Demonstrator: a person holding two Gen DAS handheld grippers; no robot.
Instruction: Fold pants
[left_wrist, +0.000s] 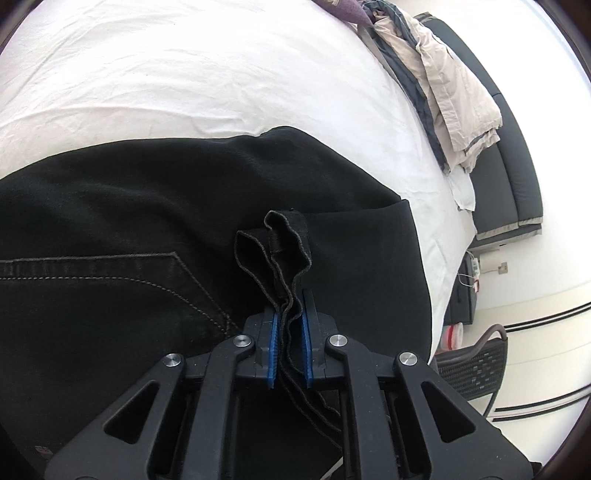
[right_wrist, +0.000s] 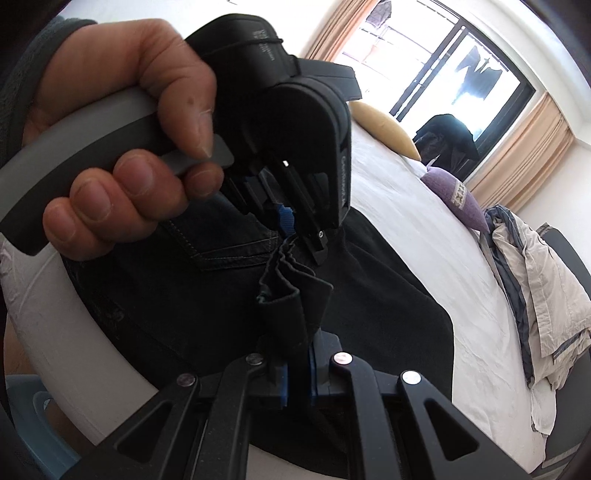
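1. The black pants (left_wrist: 147, 221) are lying spread on the white bed (left_wrist: 184, 74), with a stitched back pocket showing toward the left of the left wrist view.
2. The left gripper (left_wrist: 290, 325) is clenching a bunched, wavy edge of the pants between its blue-padded fingers (left_wrist: 272, 332); the fabric is rising in folds above the fingertips and trailing down behind them.
3. The right gripper (right_wrist: 297, 354) is likewise pinching a gathered fold of the same dark cloth, which is standing up between its fingers (right_wrist: 282, 384).
4. In the right wrist view, a hand (right_wrist: 122, 147) is wrapping around the grey handle of the left gripper, which is sitting just beyond the right one, both biting the same bunched edge close together.
5. Pale lettering is running along the left gripper's black housing, but it is too blurred to read fully.
6. A rumpled beige and grey duvet (left_wrist: 443, 92) is lying at the bed's far edge, near a purple pillow (right_wrist: 458, 195) and a yellow pillow (right_wrist: 388, 129).
7. Curtains (right_wrist: 517, 162) are framing a window (right_wrist: 443, 55) behind the bed.
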